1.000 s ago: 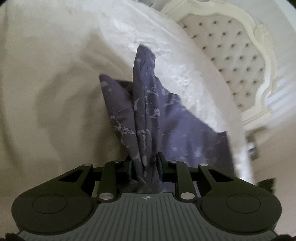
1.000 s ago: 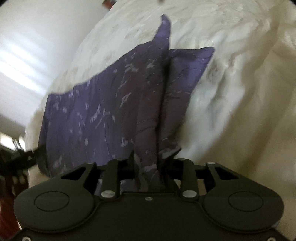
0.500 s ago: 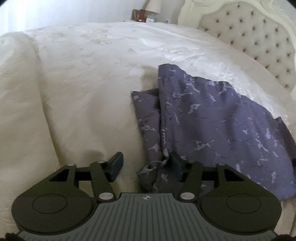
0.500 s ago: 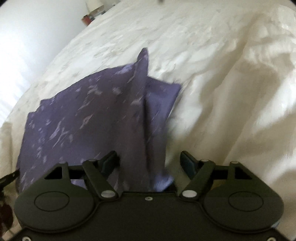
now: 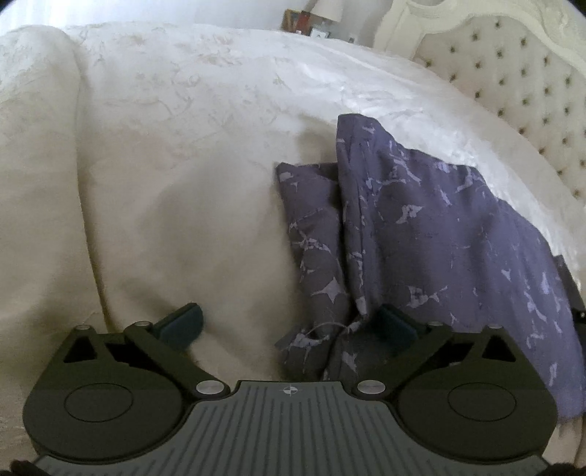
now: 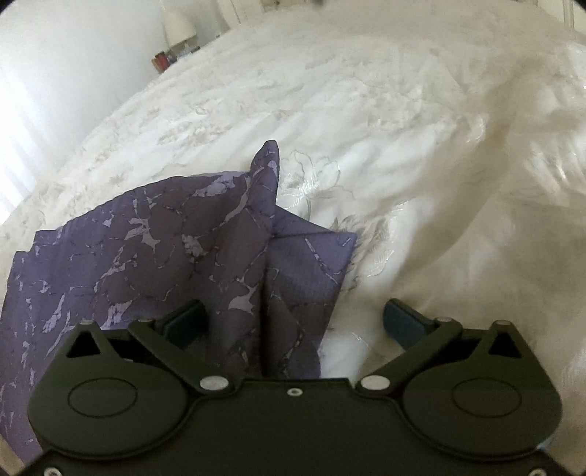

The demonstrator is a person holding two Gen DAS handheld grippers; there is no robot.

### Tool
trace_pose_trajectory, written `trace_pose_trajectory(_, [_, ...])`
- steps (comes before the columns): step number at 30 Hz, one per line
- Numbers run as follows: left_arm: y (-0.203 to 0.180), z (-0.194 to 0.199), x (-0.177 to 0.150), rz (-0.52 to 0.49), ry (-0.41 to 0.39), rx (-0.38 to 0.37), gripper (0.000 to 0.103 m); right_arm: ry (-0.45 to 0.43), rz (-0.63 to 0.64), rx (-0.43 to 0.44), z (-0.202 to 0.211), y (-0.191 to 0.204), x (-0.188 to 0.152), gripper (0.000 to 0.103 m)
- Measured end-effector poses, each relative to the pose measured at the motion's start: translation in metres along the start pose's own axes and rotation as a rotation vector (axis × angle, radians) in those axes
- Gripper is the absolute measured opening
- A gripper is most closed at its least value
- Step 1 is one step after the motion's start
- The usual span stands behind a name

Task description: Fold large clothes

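A purple garment with pale marbled streaks (image 5: 432, 234) lies folded on the cream bedspread (image 5: 175, 153). A ridge of cloth stands up along its near corner. My left gripper (image 5: 289, 324) is open, its fingers wide apart, with the garment's corner lying loose between them near the right finger. In the right wrist view the same garment (image 6: 146, 256) fills the lower left. My right gripper (image 6: 293, 322) is open too, with the raised fold between its fingers and nothing gripped.
A tufted cream headboard (image 5: 520, 80) stands at the right in the left wrist view. A nightstand with a lamp and small items (image 5: 315, 22) is beyond the bed. The bedspread (image 6: 403, 146) bulges at the right in the right wrist view.
Both grippers were shut on the garment and held it up a second ago. They lowered it onto the bed, opened and let go. The cloth now lies on the bedspread.
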State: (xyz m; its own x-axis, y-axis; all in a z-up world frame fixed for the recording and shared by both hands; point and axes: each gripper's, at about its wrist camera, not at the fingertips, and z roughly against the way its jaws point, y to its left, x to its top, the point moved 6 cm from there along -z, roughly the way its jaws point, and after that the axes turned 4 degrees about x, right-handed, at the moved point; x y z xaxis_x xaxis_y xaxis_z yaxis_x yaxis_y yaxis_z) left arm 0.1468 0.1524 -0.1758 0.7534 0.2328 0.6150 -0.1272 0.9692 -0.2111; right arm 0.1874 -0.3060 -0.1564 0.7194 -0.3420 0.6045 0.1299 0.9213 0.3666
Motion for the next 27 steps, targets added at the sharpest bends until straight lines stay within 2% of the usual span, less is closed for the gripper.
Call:
trace_pose_trajectory(6, [0.002, 0.010, 0.009, 0.047, 0.053, -0.028, 0.102, -0.022, 0.004, -0.006, 0.002, 0.002, 0.000, 0.103])
trace_pose_trajectory(8, [-0.002, 0.029, 0.013, 0.067, -0.001, -0.030, 0.102, -0.031, 0.003, -0.006, 0.003, 0.002, 0.000, 0.103])
trace_pose_trajectory(10, [-0.011, 0.052, 0.019, 0.040, -0.074, -0.001, 0.102, -0.036, 0.003, -0.007, 0.003, 0.003, -0.001, 0.103])
trace_pose_trajectory(14, [-0.057, 0.093, 0.036, -0.114, -0.213, 0.029, 0.103, -0.043, 0.002, -0.008, 0.003, 0.003, -0.001, 0.103])
trace_pose_trajectory(17, [-0.100, 0.100, 0.043, -0.218, -0.246, -0.007, 0.103, -0.045, 0.004, -0.010, 0.003, 0.003, -0.001, 0.103])
trace_pose_trajectory(20, [-0.145, 0.092, 0.047, -0.294, -0.259, -0.074, 0.102, -0.047, 0.005, -0.010, 0.004, 0.003, -0.001, 0.103])
trace_pose_trajectory(23, [-0.183, 0.077, 0.047, -0.325, -0.282, -0.117, 0.102, -0.049, 0.008, -0.011, 0.004, 0.003, -0.001, 0.103])
trace_pose_trajectory(26, [-0.209, 0.060, 0.045, -0.320, -0.322, -0.104, 0.102, -0.050, 0.010, -0.012, 0.004, 0.003, -0.001, 0.103])
trace_pose_trajectory(27, [-0.216, 0.052, 0.045, -0.324, -0.312, -0.093, 0.102, -0.051, 0.010, -0.012, 0.004, 0.003, -0.002, 0.103])
